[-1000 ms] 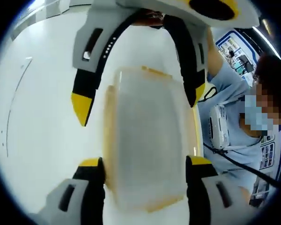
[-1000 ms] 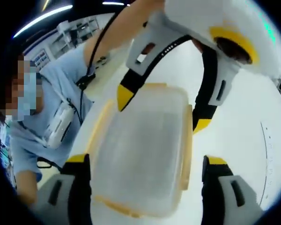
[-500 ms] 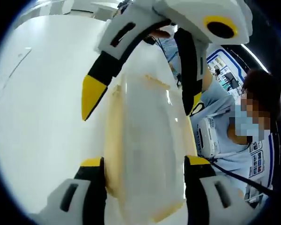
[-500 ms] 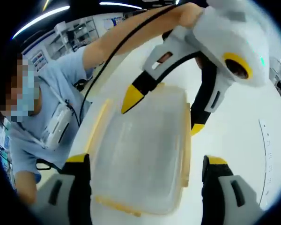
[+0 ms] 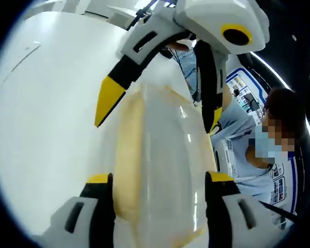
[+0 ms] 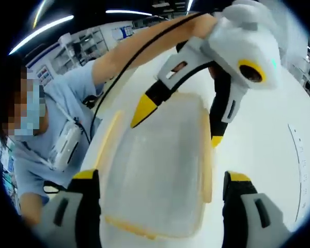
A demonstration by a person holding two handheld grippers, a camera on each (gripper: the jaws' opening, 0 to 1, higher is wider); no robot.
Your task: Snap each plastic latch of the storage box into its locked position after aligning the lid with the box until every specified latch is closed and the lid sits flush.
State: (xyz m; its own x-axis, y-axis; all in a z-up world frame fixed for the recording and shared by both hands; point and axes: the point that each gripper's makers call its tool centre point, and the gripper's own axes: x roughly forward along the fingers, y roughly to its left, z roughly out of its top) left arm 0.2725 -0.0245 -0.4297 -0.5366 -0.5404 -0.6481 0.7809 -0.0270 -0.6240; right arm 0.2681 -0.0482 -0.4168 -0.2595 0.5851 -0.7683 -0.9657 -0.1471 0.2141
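With both grippers' fingers spread wide around the translucent rectangular plastic storage box (image 6: pixel 157 165) with yellow latches, grasping nothing, I judge each should press one latch squarely down against the box's rim.

Storage box (image 5: pixel 160 170) near end cut off below, latches (image 6: pixel 206 155) blurred, closed or not unclear

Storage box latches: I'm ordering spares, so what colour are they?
Pale yellow-orange latches on a translucent storage box, shown best in the right gripper view.

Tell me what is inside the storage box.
Nothing can be made out inside the storage box: its frosted lid with yellow latches covers the interior. Beneath it lies the white table.
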